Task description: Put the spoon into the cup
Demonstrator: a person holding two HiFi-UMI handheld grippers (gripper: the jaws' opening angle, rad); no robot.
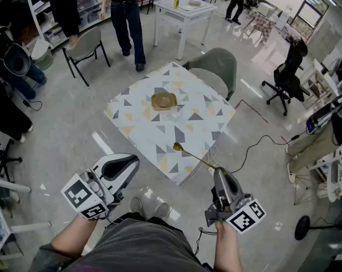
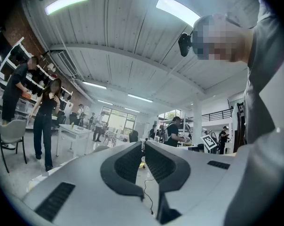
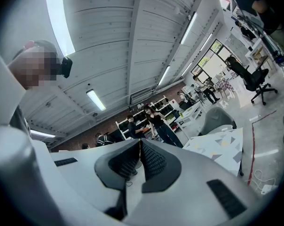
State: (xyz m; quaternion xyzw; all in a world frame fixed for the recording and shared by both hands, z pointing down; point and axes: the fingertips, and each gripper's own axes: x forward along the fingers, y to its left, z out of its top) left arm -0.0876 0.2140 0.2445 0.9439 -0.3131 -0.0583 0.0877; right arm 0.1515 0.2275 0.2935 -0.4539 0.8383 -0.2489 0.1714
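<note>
Gold spoon: jutting over the tabletop edge.
Right claw: clamping shut on spoon handle.
Left claw: hanging closed, empty.

1. Patterned table has a gold dish near its centre. Possibly a clear cup touches the dish, but it's hard to make out.
2. Right gripper pinches the gold spoon by its handle end, with the bowl over the table's near edge.
3. Left gripper sits off the table, over the floor.
</note>
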